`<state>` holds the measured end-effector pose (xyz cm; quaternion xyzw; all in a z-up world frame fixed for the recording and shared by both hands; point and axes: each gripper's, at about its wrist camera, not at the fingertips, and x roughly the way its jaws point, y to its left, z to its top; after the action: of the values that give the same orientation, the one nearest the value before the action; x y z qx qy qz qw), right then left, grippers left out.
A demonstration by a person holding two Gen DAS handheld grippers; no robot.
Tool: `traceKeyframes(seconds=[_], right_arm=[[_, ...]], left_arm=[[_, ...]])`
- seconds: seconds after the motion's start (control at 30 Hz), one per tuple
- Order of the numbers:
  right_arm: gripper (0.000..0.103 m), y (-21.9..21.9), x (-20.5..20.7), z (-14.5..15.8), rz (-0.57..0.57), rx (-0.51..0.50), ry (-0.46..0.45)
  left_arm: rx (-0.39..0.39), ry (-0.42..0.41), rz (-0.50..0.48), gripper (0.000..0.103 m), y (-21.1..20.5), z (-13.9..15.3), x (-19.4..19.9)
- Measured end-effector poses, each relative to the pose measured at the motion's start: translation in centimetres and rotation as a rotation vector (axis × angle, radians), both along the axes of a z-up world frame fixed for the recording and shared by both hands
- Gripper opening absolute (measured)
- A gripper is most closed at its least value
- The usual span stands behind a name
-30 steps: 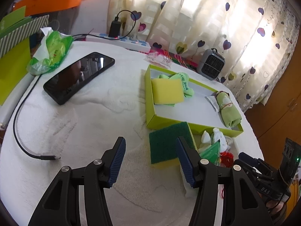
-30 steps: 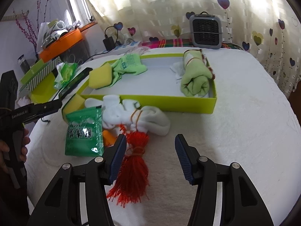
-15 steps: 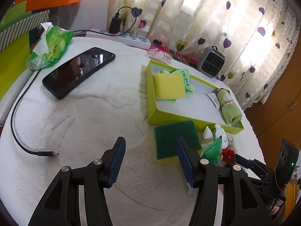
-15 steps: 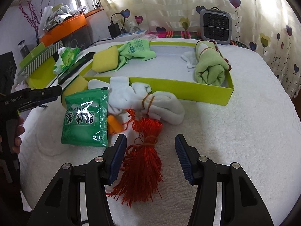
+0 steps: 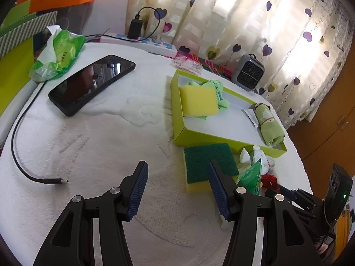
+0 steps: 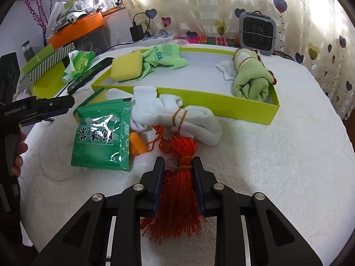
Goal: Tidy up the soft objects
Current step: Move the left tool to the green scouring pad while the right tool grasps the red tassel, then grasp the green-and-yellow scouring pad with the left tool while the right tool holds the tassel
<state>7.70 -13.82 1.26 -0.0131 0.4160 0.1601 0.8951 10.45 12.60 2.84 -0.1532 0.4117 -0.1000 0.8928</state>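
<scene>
Right gripper (image 6: 178,168): jaws closed on the red tassel (image 6: 177,199), which lies on the white-covered worktop (image 6: 277,166) near the white socks (image 6: 177,116), this side of the green tray (image 6: 221,100). Left gripper (image 5: 177,186): jaws wide, empty, beside the sponge (image 5: 206,161).

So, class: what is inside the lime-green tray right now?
In the lime-green tray lie a yellow sponge resting on a green cloth, a rolled green towel and a scrap of white paper. Whatever is under them is hidden.
</scene>
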Motion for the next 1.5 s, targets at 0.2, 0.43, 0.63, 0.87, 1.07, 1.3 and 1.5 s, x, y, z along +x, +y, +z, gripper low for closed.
traceKeyframes(seconds=[0.2, 0.43, 0.63, 0.87, 1.07, 1.3, 1.5], right_arm=[[0.025, -0.8, -0.2, 0.3, -0.035, 0.023, -0.017], [0.025, -1.3, -0.4, 0.4, -0.046, 0.04, -0.019], [0.025, -1.4, -0.3, 0.3, -0.046, 0.044, -0.02], [0.025, -1.6, -0.3, 0.3, -0.047, 0.059, -0.015], [0.025, -1.7, -0.2, 0.3, -0.045, 0.065, -0.012], [0.025, -1.7, -0.2, 0.3, -0.045, 0.066, -0.012], [0.025, -1.7, -0.1, 0.2, -0.048, 0.069, -0.01]], left_arm=[[-0.011, -0.003, -0.016, 0.056, -0.1, 0.1, -0.2], [-0.004, 0.0, -0.045, 0.06, -0.6, 0.5, 0.0], [-0.025, -0.001, -0.096, 0.065, -2.3, 1.0, 0.9], [0.014, 0.037, -0.084, 0.065, -2.5, 0.3, 1.2], [-0.024, 0.07, -0.068, 0.065, -1.9, -0.1, 1.6], [-0.041, 0.095, -0.071, 0.065, -2.6, -0.4, 2.4], [-0.11, 0.157, -0.064, 0.065, -2.4, -1.4, 3.2]])
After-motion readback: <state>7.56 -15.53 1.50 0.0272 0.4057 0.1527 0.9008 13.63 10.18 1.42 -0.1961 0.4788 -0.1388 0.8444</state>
